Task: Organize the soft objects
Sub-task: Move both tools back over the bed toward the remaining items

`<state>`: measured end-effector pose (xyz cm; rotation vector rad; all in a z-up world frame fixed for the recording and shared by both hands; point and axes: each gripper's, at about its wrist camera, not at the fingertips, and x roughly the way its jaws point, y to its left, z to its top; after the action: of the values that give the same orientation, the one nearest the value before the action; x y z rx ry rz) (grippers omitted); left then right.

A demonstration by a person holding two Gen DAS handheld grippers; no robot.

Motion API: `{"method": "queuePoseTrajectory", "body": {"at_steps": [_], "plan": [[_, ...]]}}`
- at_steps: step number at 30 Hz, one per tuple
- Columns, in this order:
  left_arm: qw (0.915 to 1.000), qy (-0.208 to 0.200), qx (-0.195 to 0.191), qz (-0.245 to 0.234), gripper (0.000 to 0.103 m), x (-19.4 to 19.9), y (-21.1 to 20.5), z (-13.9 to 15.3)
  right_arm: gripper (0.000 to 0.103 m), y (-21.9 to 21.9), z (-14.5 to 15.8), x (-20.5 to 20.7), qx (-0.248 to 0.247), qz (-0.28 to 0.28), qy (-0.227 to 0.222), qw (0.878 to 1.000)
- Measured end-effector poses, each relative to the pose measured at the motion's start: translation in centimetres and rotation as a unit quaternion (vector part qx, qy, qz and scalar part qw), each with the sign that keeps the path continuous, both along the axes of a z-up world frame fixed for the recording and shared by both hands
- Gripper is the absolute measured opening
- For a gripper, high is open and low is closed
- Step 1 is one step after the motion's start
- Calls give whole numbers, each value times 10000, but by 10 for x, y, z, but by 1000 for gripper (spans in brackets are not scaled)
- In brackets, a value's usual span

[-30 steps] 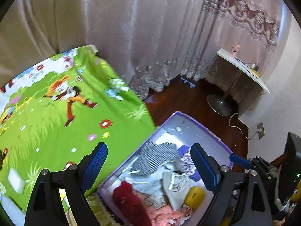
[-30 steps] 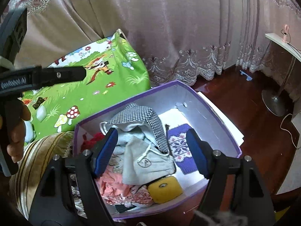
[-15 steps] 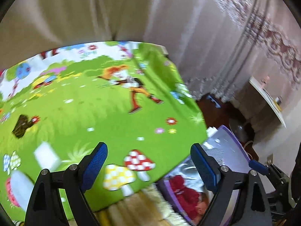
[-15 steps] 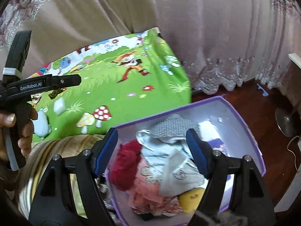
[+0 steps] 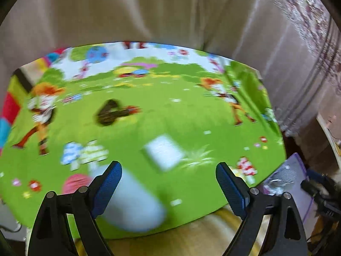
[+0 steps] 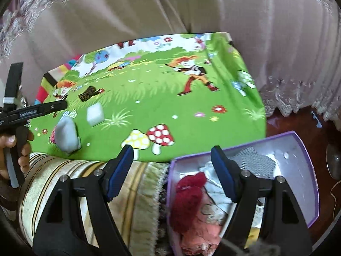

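A pale grey-blue soft object (image 6: 66,136) lies near the front left of the green cartoon mat (image 6: 170,98), with a white soft cube (image 6: 95,111) behind it. In the blurred left wrist view the grey-blue object (image 5: 132,202) sits low between the fingers and the white cube (image 5: 163,152) lies beyond. My left gripper (image 5: 168,188) is open and empty above the mat; it also shows in the right wrist view (image 6: 34,111). My right gripper (image 6: 171,171) is open and empty over the edge of the purple box (image 6: 307,170), which holds a red plush (image 6: 189,196) and folded clothes.
A striped beige cushion edge (image 6: 85,187) fronts the mat. Beige curtains (image 6: 170,6) hang behind. Dark wood floor (image 6: 283,121) lies right of the mat. The purple box also shows at the right edge of the left wrist view (image 5: 296,183).
Both grippers have swung left, away from the box and toward the green mat. The left gripper now faces the grey-blue object and white cube. Both stay open.
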<state>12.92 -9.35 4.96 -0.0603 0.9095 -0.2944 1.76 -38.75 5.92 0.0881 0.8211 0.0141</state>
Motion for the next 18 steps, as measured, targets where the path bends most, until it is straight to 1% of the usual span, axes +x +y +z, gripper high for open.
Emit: {"method": "queuePoseTrajectory", "body": {"at_steps": [2,4,7,10,14,18], "plan": [[9997,53,125,194,91,-6,27,-4,78,9,-1,6,6,129,18,9999],[9992,159,248,268,91,-11,48,-9,78,16,-2,13,63,233,42,9997],[9975,419,504,271,91,-16,77,-21,78,28,-4,25,176,374,126,9991],[9947,629,762,271,91,-18,97,-32,78,45,-4,39,125,545,180,9983],[9916,887,936,103,91,-10,107,-51,78,64,-1,57,42,764,227,9968],[9891,1178,875,-150,91,1,105,-67,78,85,7,80,-48,974,208,9950]]}}
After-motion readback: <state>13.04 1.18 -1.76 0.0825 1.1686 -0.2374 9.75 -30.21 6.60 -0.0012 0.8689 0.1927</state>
